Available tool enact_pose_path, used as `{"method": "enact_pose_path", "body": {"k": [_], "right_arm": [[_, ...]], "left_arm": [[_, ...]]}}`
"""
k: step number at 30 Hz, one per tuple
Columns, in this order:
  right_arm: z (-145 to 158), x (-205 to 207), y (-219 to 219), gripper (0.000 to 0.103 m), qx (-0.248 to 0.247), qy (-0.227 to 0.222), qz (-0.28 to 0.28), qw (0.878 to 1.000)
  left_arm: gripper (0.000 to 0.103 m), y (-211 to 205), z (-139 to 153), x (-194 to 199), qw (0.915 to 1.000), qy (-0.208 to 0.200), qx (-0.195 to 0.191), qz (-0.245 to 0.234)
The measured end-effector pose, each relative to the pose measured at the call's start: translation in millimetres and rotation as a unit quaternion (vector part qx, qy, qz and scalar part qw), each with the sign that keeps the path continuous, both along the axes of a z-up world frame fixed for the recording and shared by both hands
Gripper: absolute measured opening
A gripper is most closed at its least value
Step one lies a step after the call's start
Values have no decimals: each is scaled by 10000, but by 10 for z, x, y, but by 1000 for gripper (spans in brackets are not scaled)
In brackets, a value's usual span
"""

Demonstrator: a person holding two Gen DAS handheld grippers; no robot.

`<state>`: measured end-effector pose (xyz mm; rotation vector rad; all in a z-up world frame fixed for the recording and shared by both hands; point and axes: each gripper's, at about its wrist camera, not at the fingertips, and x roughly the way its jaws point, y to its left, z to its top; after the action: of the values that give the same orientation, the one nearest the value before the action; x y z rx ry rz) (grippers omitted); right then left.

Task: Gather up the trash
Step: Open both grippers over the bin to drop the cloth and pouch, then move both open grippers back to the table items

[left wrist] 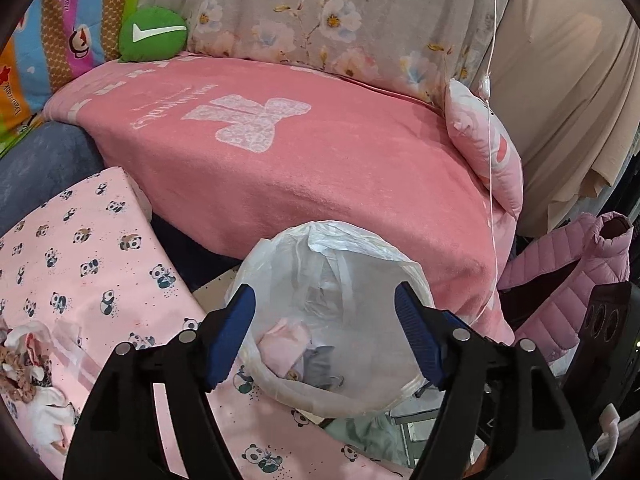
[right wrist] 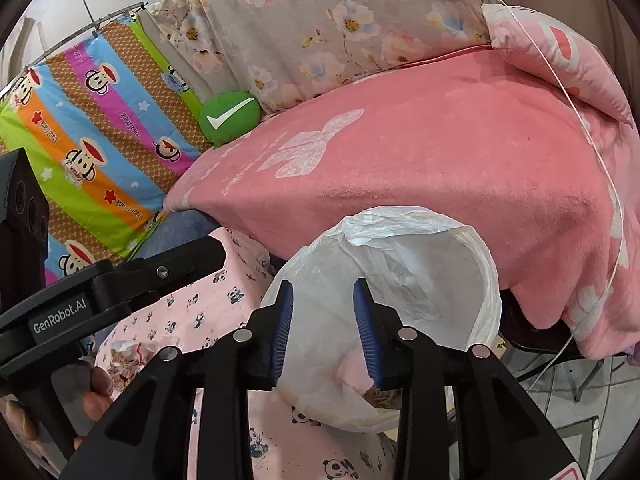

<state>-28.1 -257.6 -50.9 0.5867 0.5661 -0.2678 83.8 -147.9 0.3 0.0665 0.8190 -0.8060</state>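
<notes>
A: Start at the left. What lies there?

B: A pile of crumpled trash [left wrist: 28, 364] sits on the pink panda-print cloth [left wrist: 80, 272], close to that cloth's left edge. In the right wrist view the same pile [right wrist: 128, 356] shows just beyond the left gripper's black body.

A: And the left gripper?

B: The left gripper [left wrist: 325, 334] hangs with its jaws spread wide and nothing between the blue pads. It is above the near rim of the trash bin [left wrist: 280, 390].

A: Where is the bin itself?

B: The bin, lined with a white plastic bag [left wrist: 360, 248], stands at the right edge of the panda cloth, just in front of the pink towel [left wrist: 300, 184] draped over the sofa. Inside it lie a pink wad [left wrist: 286, 346] and some grey scraps [left wrist: 320, 364].

A: The right gripper?

B: The right gripper [right wrist: 323, 332] is over the bin's near side, jaws parted to a moderate gap and empty.

A: Anything further right?

B: A pink pillow [left wrist: 488, 148] rests at the towel's right edge, with a pink puffer jacket [left wrist: 572, 276] beyond it.
</notes>
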Motion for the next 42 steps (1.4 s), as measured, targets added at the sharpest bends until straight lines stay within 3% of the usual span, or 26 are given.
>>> {"method": "enact_pose_path", "body": {"k": [10,18,23,32,37,42], "right_arm": [[171,33,360,49,-347,0,203,9992],[249,94,712,51,-442,-5,539,9976],[257,160,1029,53,-467,20,789,9958],[197,297,1586,57,-541,178,1233,9907],[135,394,1891,58,-588,303,1442,9873],[18,510,2160,66,-621,427,1610,9841]], "left_arm": [[69,419,104,-27,9971,-382,165,637],[69,950,88,9,9898,-464,343,1302],[70,1272,-15,43,9832,-385,579,1686],[75,1900,-206,104,9707,-138,671,2304],[88,2206,-348,110,9610,-54,831,2636],[90,2528,-555,159,9532,210,866,2888]]}}
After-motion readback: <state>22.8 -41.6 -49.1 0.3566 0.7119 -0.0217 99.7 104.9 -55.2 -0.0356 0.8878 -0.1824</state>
